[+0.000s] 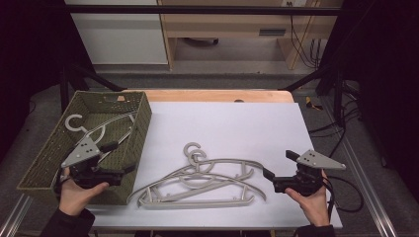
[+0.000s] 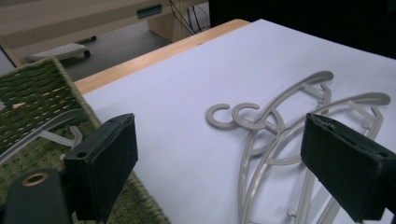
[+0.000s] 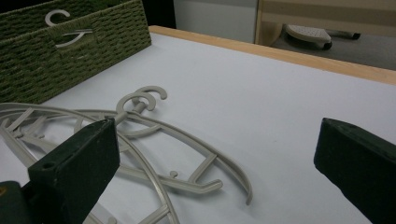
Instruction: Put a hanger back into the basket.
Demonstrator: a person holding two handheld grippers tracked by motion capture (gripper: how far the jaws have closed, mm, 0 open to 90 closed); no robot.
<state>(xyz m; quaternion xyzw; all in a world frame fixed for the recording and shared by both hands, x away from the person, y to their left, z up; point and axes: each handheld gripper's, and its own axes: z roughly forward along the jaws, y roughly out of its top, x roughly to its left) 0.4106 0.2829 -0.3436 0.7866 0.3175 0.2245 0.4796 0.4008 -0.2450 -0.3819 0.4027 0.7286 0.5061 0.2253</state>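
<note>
Two grey plastic hangers [image 1: 207, 180] lie overlapped on the white sheet [image 1: 237, 128], hooks pointing away from me. A third grey hanger [image 1: 101, 131] rests inside the green woven basket [image 1: 143, 123] at the left. My left gripper [image 1: 120, 158] hovers open over the basket's near right wall, nothing between its jaws. In the left gripper view the open left gripper [image 2: 219, 135] faces the two hangers [image 2: 275, 135], with the basket [image 2: 32, 93] at its left. My right gripper [image 1: 279, 164] stands open just right of the hangers' ends. The right gripper view shows its gripper [image 3: 217, 135] empty, above the hangers [image 3: 196, 187].
The table's wooden far edge [image 1: 217, 95] runs behind the sheet. Beyond it stand a white cabinet [image 1: 118, 34] and a wooden desk frame [image 1: 232, 29]. Cables hang off the right side [image 1: 341, 128]. The basket [image 3: 70, 56] blocks the table's left side.
</note>
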